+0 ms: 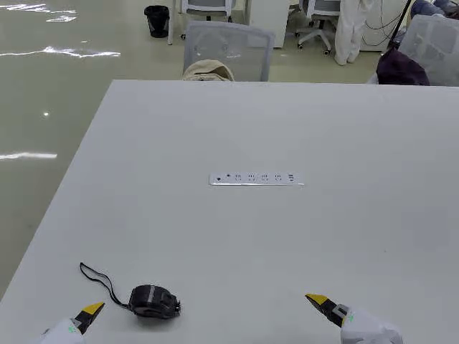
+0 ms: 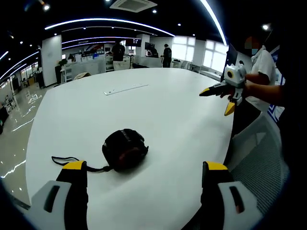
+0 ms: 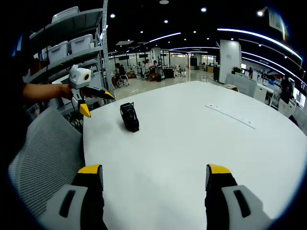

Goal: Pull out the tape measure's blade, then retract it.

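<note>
Lying just ahead of the wide-open, empty left hand-held gripper (image 2: pixel 145 166), the tape measure (image 2: pixel 124 148) is seen on the table (image 1: pixel 287 236). The right hand-held gripper (image 3: pixel 154 168) is held equally open, empty.

Little black tape measure (image 1: pixel 154 301) sitting on the white table (image 1: pixel 287 236) near the front left edge, blade wound in, thin black wrist strap (image 1: pixel 97 276) trailing off left.

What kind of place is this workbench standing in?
Most likely an open-plan office or lab: a large white table with a socket strip on it, mesh office chairs behind it, and shelves holding storage boxes.
</note>
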